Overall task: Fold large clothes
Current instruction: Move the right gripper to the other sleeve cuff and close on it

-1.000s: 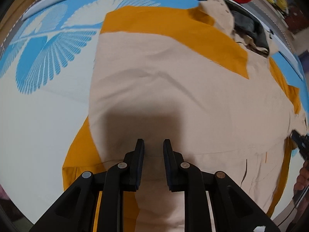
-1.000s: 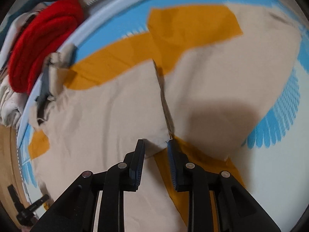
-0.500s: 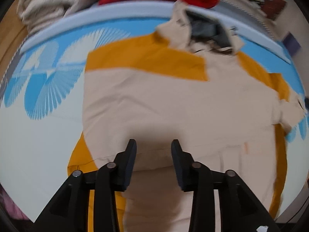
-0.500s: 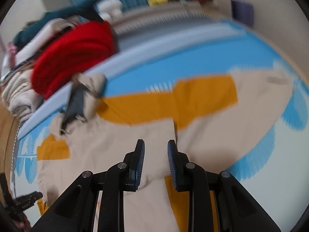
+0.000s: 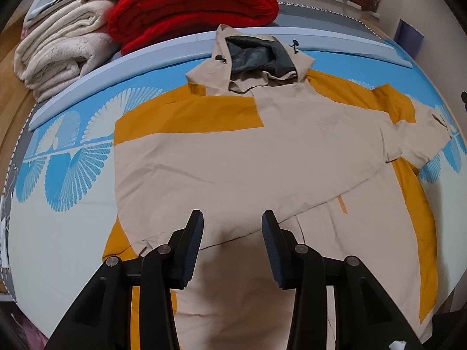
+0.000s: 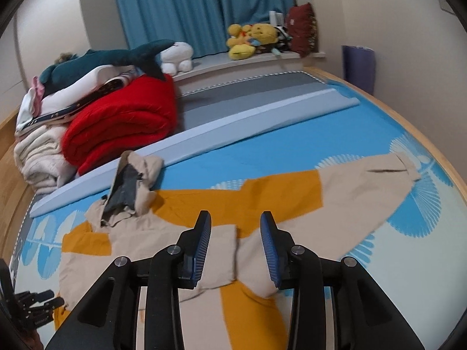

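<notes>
A large beige and mustard hooded jacket (image 5: pixel 248 160) lies flat on the bed, hood (image 5: pixel 254 58) with grey lining toward the far side. Its left sleeve is folded across the chest; the right sleeve (image 6: pixel 364 192) stretches out to the right. It also shows in the right wrist view (image 6: pixel 146 250). My left gripper (image 5: pixel 232 230) is open and empty, raised above the jacket's lower body. My right gripper (image 6: pixel 235 233) is open and empty, raised above the folded sleeve's end. The left gripper shows small at the lower left of the right wrist view (image 6: pixel 32 306).
The blue and white patterned bed sheet (image 5: pixel 58 233) surrounds the jacket. A folded red blanket (image 5: pixel 189 8) and cream blankets (image 5: pixel 58 55) are stacked behind the hood. Plush toys (image 6: pixel 251 40) sit on a sill by blue curtains. A wooden bed frame edge (image 6: pixel 394 108) runs on the right.
Both grippers opened and let go of the jacket, then lifted and pulled back from it. The left sleeve now lies folded across the body.
</notes>
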The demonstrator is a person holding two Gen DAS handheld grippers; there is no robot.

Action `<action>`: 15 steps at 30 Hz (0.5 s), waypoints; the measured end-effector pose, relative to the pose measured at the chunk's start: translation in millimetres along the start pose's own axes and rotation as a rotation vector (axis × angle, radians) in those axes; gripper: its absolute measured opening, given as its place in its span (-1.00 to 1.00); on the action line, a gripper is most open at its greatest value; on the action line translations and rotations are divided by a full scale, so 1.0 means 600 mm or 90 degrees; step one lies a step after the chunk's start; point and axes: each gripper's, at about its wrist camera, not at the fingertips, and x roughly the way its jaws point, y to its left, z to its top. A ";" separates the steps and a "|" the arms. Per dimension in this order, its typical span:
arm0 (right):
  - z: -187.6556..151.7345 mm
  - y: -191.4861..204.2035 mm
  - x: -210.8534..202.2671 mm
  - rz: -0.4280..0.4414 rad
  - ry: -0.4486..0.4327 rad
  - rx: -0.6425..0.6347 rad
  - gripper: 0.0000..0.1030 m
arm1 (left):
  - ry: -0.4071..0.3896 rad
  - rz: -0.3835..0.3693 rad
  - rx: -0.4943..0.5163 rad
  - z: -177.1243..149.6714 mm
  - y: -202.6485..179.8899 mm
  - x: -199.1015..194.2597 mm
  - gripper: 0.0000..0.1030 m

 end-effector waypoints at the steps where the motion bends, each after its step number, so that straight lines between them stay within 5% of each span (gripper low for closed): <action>1: -0.001 -0.009 -0.002 -0.002 0.000 0.003 -0.29 | -0.001 0.000 0.002 0.000 -0.003 -0.001 -0.26; 15: -0.005 -0.127 0.028 -0.034 0.041 0.107 -0.29 | 0.006 -0.005 -0.001 0.007 -0.015 0.012 -0.26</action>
